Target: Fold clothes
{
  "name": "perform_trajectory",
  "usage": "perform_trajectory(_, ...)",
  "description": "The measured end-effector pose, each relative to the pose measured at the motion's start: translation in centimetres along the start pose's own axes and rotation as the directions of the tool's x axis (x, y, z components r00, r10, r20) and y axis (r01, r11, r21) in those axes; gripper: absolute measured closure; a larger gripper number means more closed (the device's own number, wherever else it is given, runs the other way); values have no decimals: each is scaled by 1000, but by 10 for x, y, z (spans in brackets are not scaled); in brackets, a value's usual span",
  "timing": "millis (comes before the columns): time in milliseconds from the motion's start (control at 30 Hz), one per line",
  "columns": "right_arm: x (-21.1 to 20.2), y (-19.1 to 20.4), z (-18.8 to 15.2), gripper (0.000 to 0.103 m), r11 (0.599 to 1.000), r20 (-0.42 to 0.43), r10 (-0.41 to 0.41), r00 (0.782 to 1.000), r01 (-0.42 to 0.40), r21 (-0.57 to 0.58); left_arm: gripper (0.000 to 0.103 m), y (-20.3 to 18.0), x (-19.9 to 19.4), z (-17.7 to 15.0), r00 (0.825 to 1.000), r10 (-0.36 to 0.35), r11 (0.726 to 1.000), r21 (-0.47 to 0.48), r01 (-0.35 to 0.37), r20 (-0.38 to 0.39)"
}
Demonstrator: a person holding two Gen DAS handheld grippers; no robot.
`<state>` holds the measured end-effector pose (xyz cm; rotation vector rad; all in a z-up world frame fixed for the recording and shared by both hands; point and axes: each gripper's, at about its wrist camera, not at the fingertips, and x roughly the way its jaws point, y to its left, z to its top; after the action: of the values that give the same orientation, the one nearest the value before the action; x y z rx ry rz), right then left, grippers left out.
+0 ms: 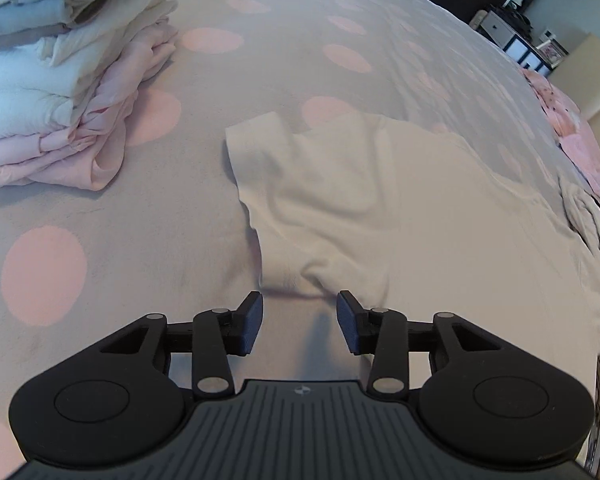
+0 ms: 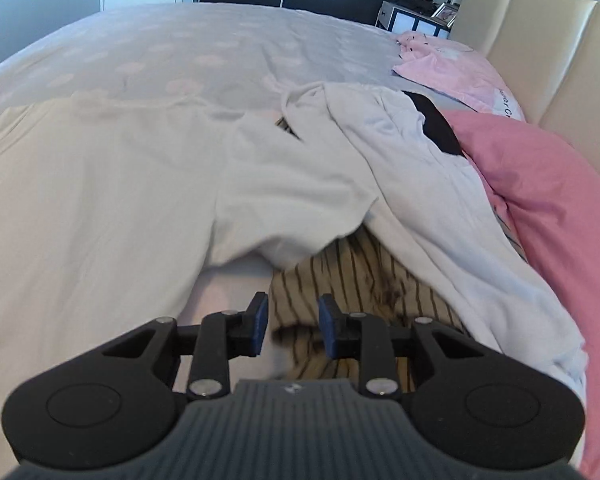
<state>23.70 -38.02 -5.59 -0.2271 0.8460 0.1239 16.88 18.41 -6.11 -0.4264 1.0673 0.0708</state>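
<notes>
Both tongs spread, nothing between them | white shirt flat on bedspread, long axis side to side | left gripper just short of left sleeve | right gripper over striped cloth, right sleeve ahead-left | each hand nearer its own sleeve

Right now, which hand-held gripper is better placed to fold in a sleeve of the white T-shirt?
Probably the left hand-held gripper: open, just short of the white T-shirt below its sleeve. The right hand-held gripper is over striped fabric.
</notes>
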Motion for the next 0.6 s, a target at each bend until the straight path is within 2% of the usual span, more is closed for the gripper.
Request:
perform_trajectory(33,9,-3,3,71,1000,1,3,1000,-3,11,65,2,5,2,1000,-4,1000,-15,4,-4)
perform_trajectory(100,28,-11,10,60,999,-1,7,1000,-6,46,65,5,12,5,1000,-10,999,-40,10,-6)
perform_trajectory(133,35,-16,13,58,997,0,12,1000,-12,75,65,6,15,8,1000,-14,999,-46,14,1)
perform_trajectory(233,51,-29,20,58,980,26,71,997,-74,184,65,6,20,15,999,-29,997,-71,31,35)
perform_trajectory(267,54,-30,22,65,974,36,93,995,-99,202,65,6,22,17,998,-34,996,-82,38,47)
perform_trajectory(300,56,-29,26,92,972,44,104,994,-111,205,65,6,24,19,997,-38,995,-91,43,60)
perform_trajectory(333,57,-26,29,100,976,50,98,994,-106,190,67,5,25,20,997,-32,995,-92,38,71)
perform_trajectory(400,56,-19,36,100,984,56,71,996,-79,159,93,-3,27,22,996,24,998,-57,-18,90)
perform_trajectory(467,51,-14,43,100,989,71,30,997,-40,140,98,-10,24,23,992,53,998,-32,-50,116)
perform_trajectory(533,43,-13,49,101,991,110,-44,993,29,131,99,-15,18,26,984,105,994,-25,-103,145)
perform_trajectory(600,41,-13,53,101,990,112,-97,989,84,115,100,-16,13,30,972,151,989,-17,-150,180)
